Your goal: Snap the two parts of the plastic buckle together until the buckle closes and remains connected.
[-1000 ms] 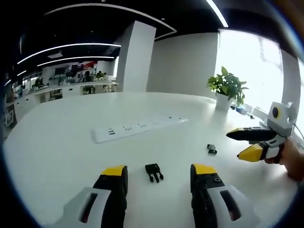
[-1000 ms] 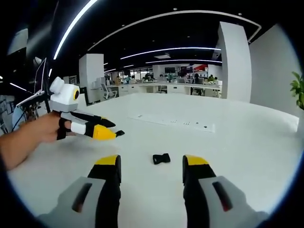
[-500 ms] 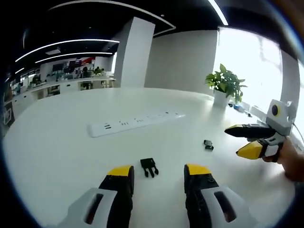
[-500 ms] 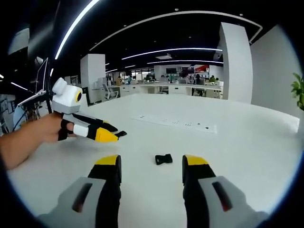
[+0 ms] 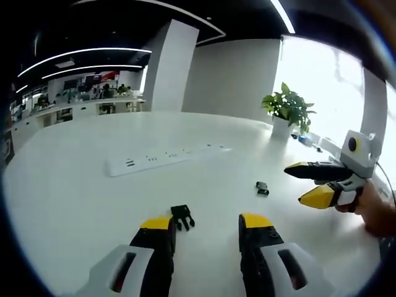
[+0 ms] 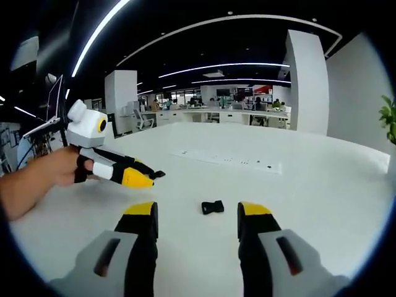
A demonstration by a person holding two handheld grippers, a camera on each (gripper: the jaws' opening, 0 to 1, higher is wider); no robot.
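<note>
Both views are bright and evenly lit. Long ceiling light strips (image 6: pixel 204 65) arc across the dark upper part of each frame, bent into curves by the fisheye. In the left gripper view, daylight from a window (image 5: pixel 322 86) at upper right blows out to white and washes the white counter (image 5: pixel 74 198) with soft glare. Shadows on the counter are faint and short. Straight lines bow toward the edges, where detail softens; the far office background is slightly blurred.
</note>
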